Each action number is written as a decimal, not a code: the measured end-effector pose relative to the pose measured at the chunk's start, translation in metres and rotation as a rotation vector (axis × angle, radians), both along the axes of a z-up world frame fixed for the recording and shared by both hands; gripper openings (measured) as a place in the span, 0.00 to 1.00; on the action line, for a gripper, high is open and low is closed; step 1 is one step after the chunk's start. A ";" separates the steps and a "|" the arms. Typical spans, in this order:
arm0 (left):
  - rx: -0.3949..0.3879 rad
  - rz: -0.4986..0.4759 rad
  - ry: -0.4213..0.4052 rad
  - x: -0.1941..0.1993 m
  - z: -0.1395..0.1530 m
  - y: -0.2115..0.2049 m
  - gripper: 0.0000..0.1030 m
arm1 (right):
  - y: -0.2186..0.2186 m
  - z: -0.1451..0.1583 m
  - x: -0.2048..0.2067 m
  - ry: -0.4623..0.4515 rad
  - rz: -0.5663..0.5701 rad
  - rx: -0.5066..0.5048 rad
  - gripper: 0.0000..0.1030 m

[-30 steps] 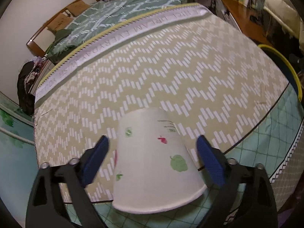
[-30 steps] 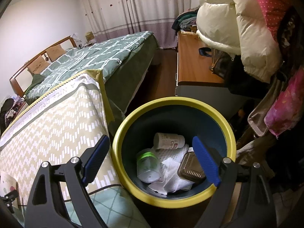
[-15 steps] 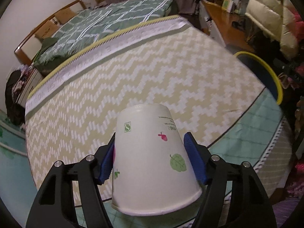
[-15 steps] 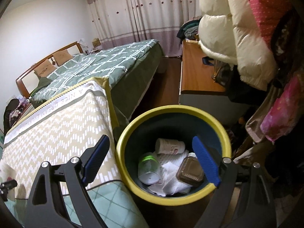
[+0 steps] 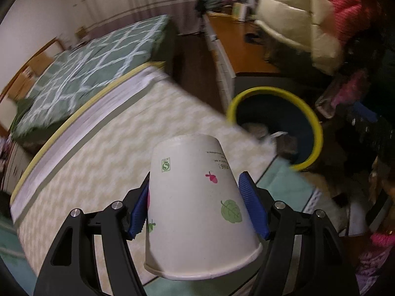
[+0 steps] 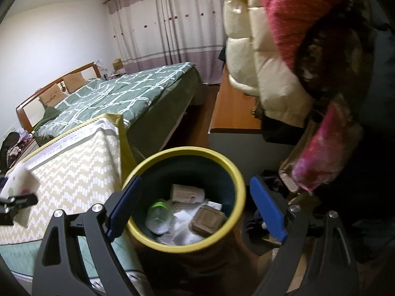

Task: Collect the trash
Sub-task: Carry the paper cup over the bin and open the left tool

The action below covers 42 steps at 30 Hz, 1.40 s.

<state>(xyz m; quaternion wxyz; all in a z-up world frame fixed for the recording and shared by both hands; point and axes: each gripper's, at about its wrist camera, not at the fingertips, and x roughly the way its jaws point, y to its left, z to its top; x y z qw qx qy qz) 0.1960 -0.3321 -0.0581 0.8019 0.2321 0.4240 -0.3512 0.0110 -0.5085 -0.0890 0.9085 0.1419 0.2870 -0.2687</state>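
Note:
My left gripper (image 5: 195, 207) is shut on a white paper cup (image 5: 197, 204) printed with leaves and acorns, held base forward above the zigzag-patterned bedspread (image 5: 103, 148). The yellow-rimmed dark bin (image 5: 308, 116) stands ahead to the right. In the right wrist view the bin (image 6: 222, 160) sits between the fingers of my open, empty right gripper (image 6: 195, 209); it holds a cup, a clear jar, tissue and a brown box. The held cup (image 6: 17, 180) shows blurred at the far left.
A green quilted bed (image 6: 118, 93) lies behind. A wooden desk (image 6: 234, 113) stands beyond the bin. Puffy cream and pink coats (image 6: 271, 61) hang on the right, over the bin's far side.
My left gripper closed on the cup, lifted it off the bedspread and swung right toward the bin. My right gripper drew back slightly and stayed open over the bin.

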 end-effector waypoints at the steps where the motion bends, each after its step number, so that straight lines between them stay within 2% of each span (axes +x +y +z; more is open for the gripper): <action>1: -0.004 -0.024 0.002 -0.001 0.000 -0.015 0.66 | -0.001 0.000 -0.004 0.001 -0.005 -0.002 0.82; 6: -0.006 -0.145 0.031 -0.007 -0.004 -0.090 0.66 | -0.014 0.000 -0.022 0.005 -0.031 -0.006 0.82; 13: 0.028 -0.237 0.081 -0.013 -0.037 -0.170 0.67 | -0.034 -0.003 -0.041 -0.003 -0.080 0.010 0.82; 18: 0.036 -0.245 0.102 -0.009 -0.056 -0.204 0.69 | -0.045 -0.005 -0.048 -0.010 -0.103 0.022 0.82; 21: 0.038 -0.240 0.094 -0.006 -0.064 -0.215 0.80 | -0.046 -0.006 -0.049 -0.006 -0.109 0.030 0.82; 23: 0.034 -0.233 0.093 -0.006 -0.066 -0.213 0.83 | -0.043 -0.007 -0.049 -0.005 -0.105 0.032 0.82; 26: 0.005 -0.217 0.081 -0.011 -0.055 -0.188 0.85 | -0.035 -0.004 -0.046 -0.007 -0.081 0.028 0.82; 28: -0.042 -0.198 0.058 -0.019 -0.038 -0.154 0.87 | -0.025 0.002 -0.042 -0.017 -0.052 0.025 0.82; 30: -0.099 -0.160 0.009 -0.030 -0.016 -0.112 0.93 | -0.012 0.007 -0.036 -0.027 -0.013 0.024 0.82; 32: -0.161 -0.103 -0.059 -0.039 0.005 -0.067 0.95 | 0.003 0.012 -0.030 -0.039 0.040 0.031 0.82; 33: -0.197 -0.045 -0.105 -0.045 0.019 -0.032 0.95 | 0.011 0.014 -0.027 -0.042 0.067 0.033 0.82; 37: -0.303 0.147 -0.184 -0.058 0.046 0.072 0.95 | 0.048 0.023 -0.015 -0.055 0.175 0.039 0.82; 40: -0.333 0.320 -0.265 -0.074 0.055 0.140 0.95 | 0.073 0.032 -0.008 -0.066 0.241 0.025 0.82; 42: -0.356 0.399 -0.320 -0.088 0.060 0.177 0.95 | 0.093 0.037 -0.006 -0.072 0.280 0.012 0.82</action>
